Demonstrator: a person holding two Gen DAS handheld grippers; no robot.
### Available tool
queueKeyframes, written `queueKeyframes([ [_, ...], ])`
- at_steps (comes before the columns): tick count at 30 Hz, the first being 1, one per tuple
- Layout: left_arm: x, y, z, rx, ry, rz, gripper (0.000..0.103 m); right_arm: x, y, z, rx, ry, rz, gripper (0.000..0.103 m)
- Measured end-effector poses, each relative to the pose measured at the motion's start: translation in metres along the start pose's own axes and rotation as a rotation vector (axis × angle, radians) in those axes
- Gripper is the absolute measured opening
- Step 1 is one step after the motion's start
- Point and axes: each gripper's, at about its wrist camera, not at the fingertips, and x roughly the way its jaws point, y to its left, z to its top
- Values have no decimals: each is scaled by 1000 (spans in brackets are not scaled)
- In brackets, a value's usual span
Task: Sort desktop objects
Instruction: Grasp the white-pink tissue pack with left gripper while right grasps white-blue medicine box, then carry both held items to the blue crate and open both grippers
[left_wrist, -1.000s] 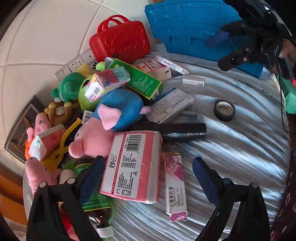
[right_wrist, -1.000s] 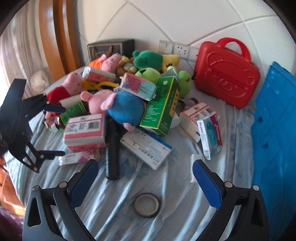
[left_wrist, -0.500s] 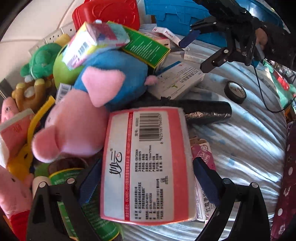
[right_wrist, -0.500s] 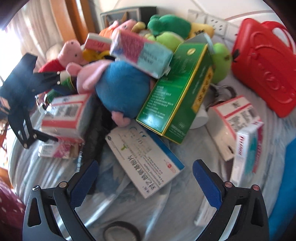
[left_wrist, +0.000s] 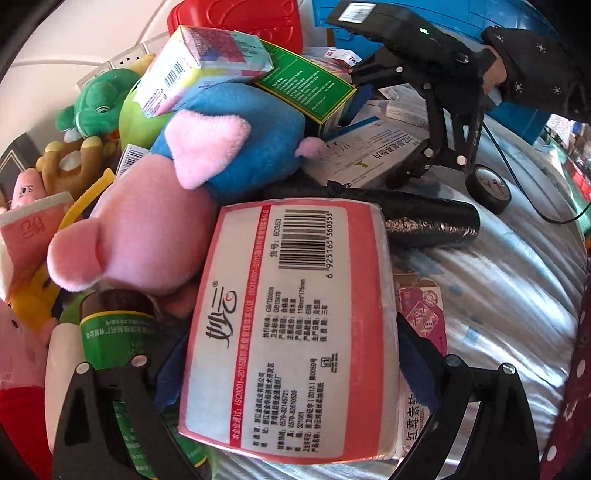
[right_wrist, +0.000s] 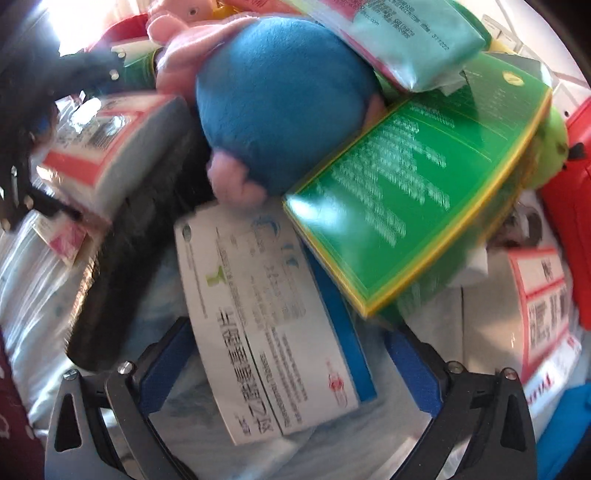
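A red-and-white tissue pack (left_wrist: 291, 332) fills the left wrist view, lying between the spread left tongs (left_wrist: 288, 373) at the six o'clock edge of a heaped pile on the cloth-covered bench (left_wrist: 509, 295); the blue pads flank its two long sides, and whether they already touch it cannot be told. At the same moment the right tongs (right_wrist: 291, 365) straddle a white-and-blue medicine box (right_wrist: 266, 325), jaws wide apart and the box not yet pinched (this view is smeared by motion).

The risk lies in what leans on what. The pack's far end butts against a pink-and-blue plush pig (left_wrist: 177, 177) at eleven o'clock and a black roll (left_wrist: 406, 214) at one o'clock; a quick pull could, by this reading, drag the toy and tip the brown bottle (left_wrist: 114, 325) at nine o'clock. The soft pack may also buckle and slip if squeezed off-centre.

On the right, a green carton (right_wrist: 417, 206) rests tilted over the medicine box's far corner at one o'clock, with the plush's blue body just above at twelve. Drawing the box out from under could send the carton, and the teal packet (right_wrist: 413, 40) stacked higher, sliding. Both tools work the same heap close together, so each tug may shift the other's target.
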Motion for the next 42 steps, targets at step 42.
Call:
queueKeyframes([
  [42, -103, -16, -56, -116, -69, 222, 85, -101, 126, -31, 383, -119, -222, 78],
])
